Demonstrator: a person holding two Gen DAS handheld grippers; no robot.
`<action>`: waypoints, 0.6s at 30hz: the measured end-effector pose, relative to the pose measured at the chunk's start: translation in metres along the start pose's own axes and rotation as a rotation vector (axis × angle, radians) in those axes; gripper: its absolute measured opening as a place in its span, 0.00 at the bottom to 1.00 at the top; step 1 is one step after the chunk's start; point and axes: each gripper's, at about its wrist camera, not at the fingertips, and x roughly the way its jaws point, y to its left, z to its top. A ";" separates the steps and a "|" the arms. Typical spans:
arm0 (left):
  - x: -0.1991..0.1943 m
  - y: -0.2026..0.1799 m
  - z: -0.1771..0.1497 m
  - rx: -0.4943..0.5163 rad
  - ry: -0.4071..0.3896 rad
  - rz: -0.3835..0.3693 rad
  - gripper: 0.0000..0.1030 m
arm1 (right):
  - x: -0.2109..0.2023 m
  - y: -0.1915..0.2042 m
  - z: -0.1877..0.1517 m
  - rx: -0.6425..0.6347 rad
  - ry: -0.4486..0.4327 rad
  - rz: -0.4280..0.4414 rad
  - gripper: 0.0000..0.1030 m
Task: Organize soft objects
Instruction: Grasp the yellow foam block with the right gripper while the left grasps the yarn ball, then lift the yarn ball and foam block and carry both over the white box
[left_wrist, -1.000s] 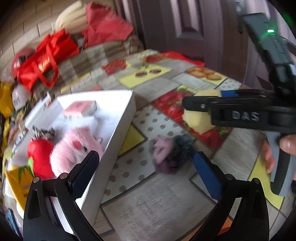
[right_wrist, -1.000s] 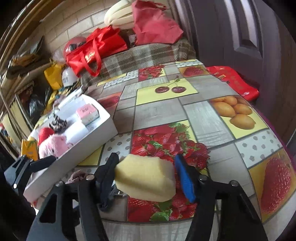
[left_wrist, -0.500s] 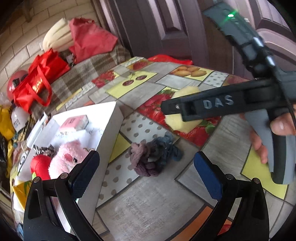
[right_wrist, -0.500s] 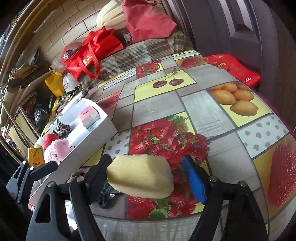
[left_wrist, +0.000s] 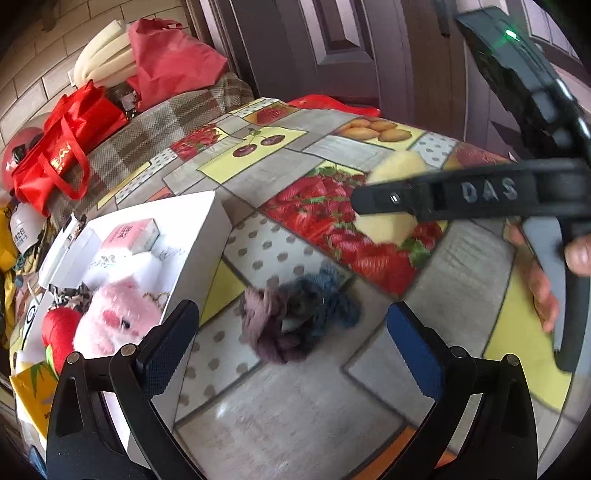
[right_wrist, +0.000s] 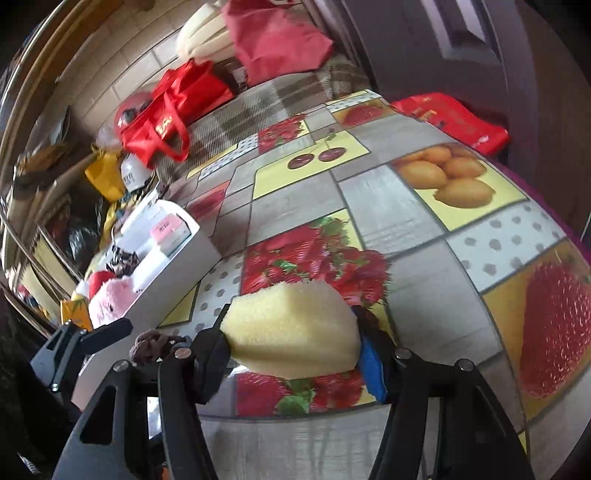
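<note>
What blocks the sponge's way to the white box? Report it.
Nothing tall. The right gripper is closing on the yellow sponge. Between it and the white box lie open tablecloth and, nearer the left gripper, low knotted cloth; only the box's wall needs clearing.

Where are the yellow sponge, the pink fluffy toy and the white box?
yellow sponge (right_wrist: 291, 328), right wrist view, middle of its top face.
pink fluffy toy (left_wrist: 118, 317), left wrist view, its furry face.
white box (left_wrist: 195, 251), left wrist view, its outer side wall.

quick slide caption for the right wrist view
Right gripper closing on a yellow sponge above the fruit-print tablecloth.
</note>
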 end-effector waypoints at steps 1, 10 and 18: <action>0.002 0.000 0.002 -0.008 -0.001 0.002 1.00 | 0.000 0.001 0.000 -0.004 -0.001 -0.001 0.59; 0.022 0.006 0.009 -0.064 0.071 -0.068 0.31 | -0.002 0.001 -0.001 0.006 -0.003 0.006 0.59; -0.010 0.000 0.005 -0.043 -0.080 -0.050 0.28 | -0.018 0.001 -0.001 0.002 -0.100 0.010 0.59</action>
